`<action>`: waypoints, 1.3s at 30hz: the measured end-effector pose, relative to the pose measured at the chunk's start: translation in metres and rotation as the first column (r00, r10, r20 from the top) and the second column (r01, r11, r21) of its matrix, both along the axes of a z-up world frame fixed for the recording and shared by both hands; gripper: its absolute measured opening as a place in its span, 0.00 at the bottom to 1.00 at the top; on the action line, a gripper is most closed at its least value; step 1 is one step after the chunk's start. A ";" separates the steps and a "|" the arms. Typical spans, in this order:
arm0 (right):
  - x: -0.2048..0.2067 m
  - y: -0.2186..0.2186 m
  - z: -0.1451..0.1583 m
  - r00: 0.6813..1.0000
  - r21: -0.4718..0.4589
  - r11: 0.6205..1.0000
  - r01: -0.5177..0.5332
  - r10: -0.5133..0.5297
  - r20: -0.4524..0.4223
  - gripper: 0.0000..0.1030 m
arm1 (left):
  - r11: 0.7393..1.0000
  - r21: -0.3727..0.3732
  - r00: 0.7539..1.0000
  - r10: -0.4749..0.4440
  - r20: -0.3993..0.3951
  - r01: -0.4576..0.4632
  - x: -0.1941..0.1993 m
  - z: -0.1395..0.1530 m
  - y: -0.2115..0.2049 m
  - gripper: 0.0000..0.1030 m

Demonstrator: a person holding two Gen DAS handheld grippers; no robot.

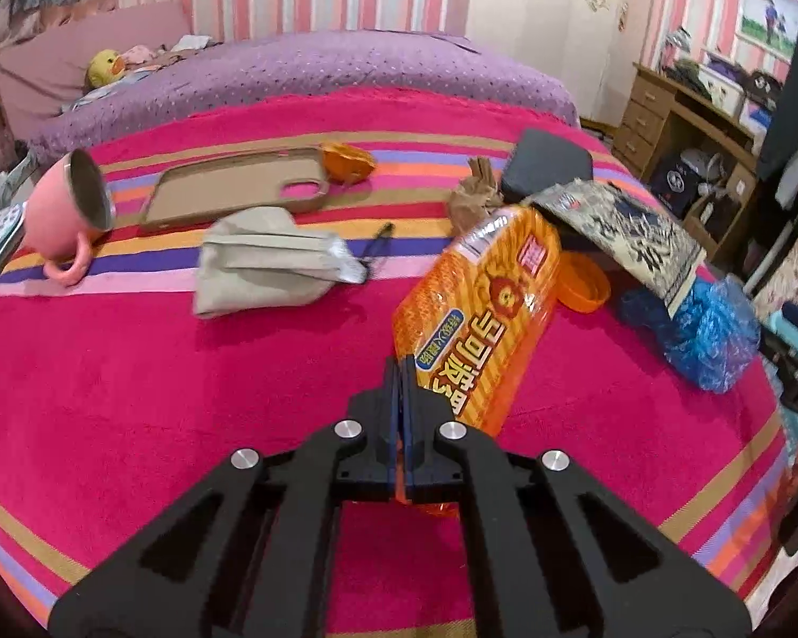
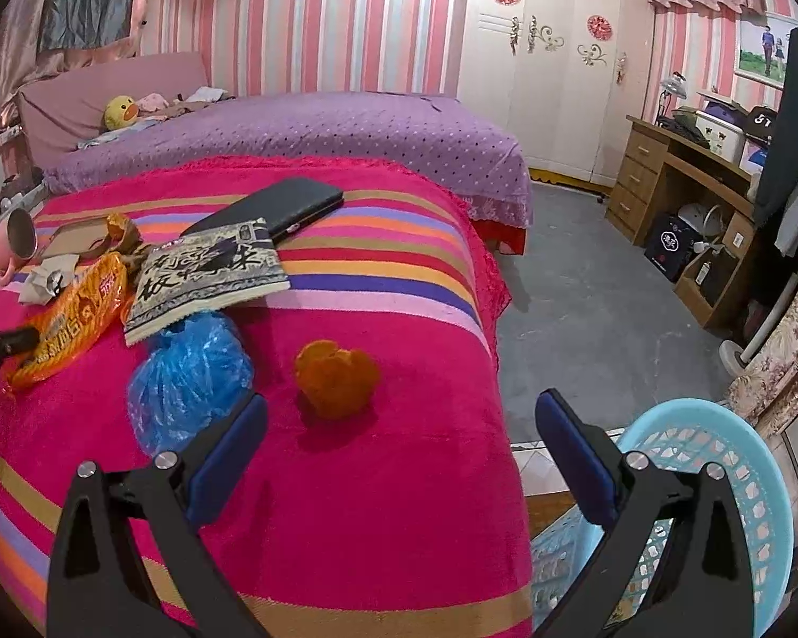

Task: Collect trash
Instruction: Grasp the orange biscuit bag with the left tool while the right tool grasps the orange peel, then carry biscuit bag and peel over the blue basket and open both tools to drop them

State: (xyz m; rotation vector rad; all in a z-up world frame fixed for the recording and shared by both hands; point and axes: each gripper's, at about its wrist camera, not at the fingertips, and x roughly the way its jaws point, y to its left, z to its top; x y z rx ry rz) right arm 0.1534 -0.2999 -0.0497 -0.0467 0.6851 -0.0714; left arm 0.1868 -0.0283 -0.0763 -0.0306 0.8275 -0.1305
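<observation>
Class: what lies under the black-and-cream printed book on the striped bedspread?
The black-and-cream printed book overlaps a crumpled blue plastic bag at its near edge and rests against a black flat case. Anything beneath its middle is covered.

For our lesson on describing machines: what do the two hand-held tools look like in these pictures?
Both match. The left tool and the right tool have matte black, angular link arms with triangular cut-outs, joined by round silver pivot pins. Each finger carries a flat, dark blue pad. No cables, markings or sleeves show.
</observation>
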 end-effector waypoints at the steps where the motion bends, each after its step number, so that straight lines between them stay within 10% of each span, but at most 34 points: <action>1: 0.000 0.001 0.000 1.000 0.000 1.000 -0.004 0.004 -0.004 0.95 | 1.000 -0.008 1.000 0.006 0.013 -0.006 -0.003 0.004 0.004 0.00; 7: 0.008 0.010 -0.005 0.999 -0.015 0.999 -0.032 0.032 -0.037 0.94 | 1.000 -0.014 0.997 0.019 0.072 -0.018 -0.014 0.023 0.019 0.00; 20: 0.030 0.024 -0.014 0.988 0.017 0.993 -0.119 0.121 -0.101 0.25 | 1.000 -0.011 0.998 0.001 0.068 0.000 -0.011 0.021 0.013 0.00; 39: -0.007 0.005 0.014 0.993 0.026 0.993 -0.114 0.113 0.027 0.23 | 0.998 -0.069 0.984 0.008 0.180 0.005 -0.046 0.063 0.002 0.00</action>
